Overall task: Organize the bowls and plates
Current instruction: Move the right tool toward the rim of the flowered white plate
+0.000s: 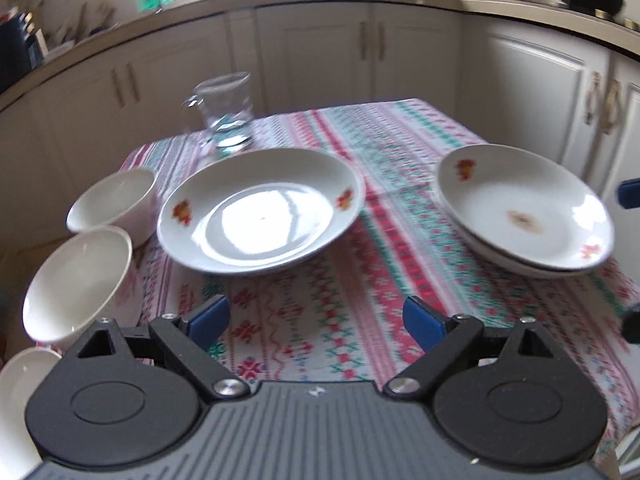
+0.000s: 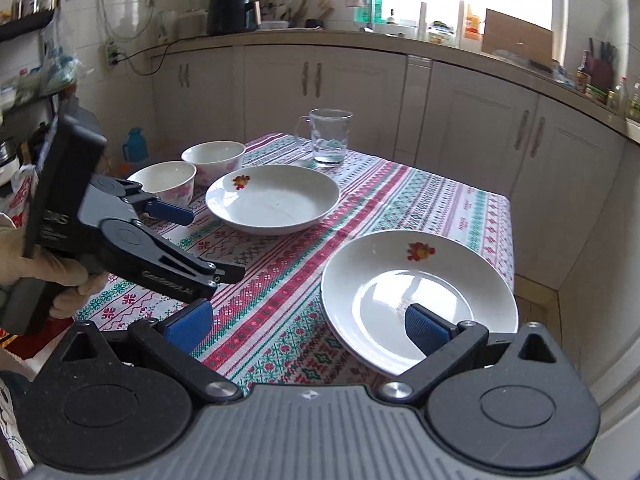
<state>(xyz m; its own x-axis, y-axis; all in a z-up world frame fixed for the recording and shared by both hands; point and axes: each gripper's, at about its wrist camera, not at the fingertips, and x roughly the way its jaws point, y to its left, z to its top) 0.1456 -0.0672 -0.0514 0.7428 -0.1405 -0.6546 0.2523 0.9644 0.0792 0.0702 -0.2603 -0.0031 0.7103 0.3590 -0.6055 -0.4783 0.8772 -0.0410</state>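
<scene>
Now | left tongs [image 1: 316, 320] released | right tongs [image 2: 308, 326] released | glossy round plate [image 1: 260, 210] | woven tablecloth [image 1: 328, 300]

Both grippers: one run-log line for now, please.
left gripper: open, empty | right gripper: open, by stacked plates | lone plate, bowls untouched

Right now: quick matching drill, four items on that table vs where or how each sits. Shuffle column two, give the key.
Column one:
1. glass mug
2. single plate
3. stacked plates
4. left gripper

Column two:
A. at the table's right edge, under the right gripper's finger
B. open, holding nothing, above the tablecloth
C. far end of the table, a little water inside
D. mid-table, beside the two bowls

Pairs: 1-C, 2-D, 3-A, 4-B
</scene>
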